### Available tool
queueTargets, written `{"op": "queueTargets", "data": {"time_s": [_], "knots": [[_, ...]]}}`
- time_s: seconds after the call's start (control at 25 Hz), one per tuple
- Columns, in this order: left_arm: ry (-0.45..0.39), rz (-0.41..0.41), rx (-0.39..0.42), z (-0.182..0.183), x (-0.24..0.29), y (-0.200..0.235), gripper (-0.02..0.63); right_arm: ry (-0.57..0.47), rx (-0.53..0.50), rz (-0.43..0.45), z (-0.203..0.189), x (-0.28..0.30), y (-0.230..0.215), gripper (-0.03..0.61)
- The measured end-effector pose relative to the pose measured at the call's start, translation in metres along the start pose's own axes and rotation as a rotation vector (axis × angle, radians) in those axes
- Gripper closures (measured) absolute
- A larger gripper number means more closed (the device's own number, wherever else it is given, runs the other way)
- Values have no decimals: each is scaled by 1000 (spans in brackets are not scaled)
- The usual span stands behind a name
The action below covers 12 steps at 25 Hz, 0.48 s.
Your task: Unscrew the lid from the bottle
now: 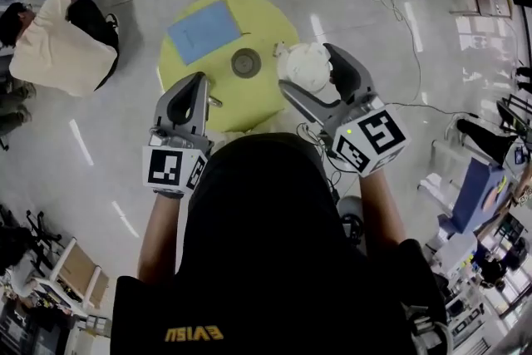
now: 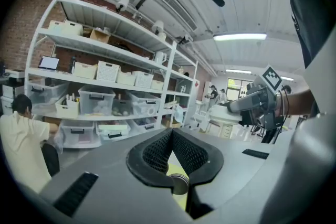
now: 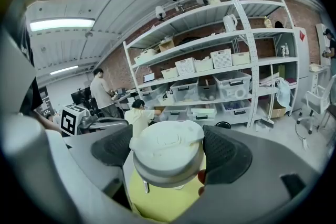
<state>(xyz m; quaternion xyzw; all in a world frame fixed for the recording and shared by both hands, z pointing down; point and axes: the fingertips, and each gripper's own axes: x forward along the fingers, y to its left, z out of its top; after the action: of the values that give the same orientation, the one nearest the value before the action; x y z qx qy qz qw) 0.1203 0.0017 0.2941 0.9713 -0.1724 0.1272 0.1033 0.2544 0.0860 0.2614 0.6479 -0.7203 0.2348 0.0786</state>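
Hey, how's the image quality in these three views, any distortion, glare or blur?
Head view: fisheye bows the glare-streaked floor round the yellow table. Left gripper view: shelves curve; the left claw is soft. Right gripper view: the lid looms oversized; the strip light is blown out.

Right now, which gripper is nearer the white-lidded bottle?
Right. The right gripper grips the white-lidded bottle between its jaws. The left gripper is shut near the yellow table's near edge, well apart from the bottle.

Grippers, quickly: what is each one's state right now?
Left gripper: closed, nothing clearly held.
Right gripper: closed on the white lid.
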Motion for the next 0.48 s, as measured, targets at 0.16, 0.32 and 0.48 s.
{"op": "queueTargets", "data": {"time_s": [0.16, 0.32, 0.48], "knots": [[-12, 27, 37, 8, -5, 5, 595, -4, 6, -8, -1, -5, -4, 158], [-13, 53, 13, 10, -13, 20, 595, -3, 13, -10, -3, -2, -1, 158], [-23, 62, 10, 12, -16, 23, 595, -10, 5, -5, 0, 0, 2, 158]]}}
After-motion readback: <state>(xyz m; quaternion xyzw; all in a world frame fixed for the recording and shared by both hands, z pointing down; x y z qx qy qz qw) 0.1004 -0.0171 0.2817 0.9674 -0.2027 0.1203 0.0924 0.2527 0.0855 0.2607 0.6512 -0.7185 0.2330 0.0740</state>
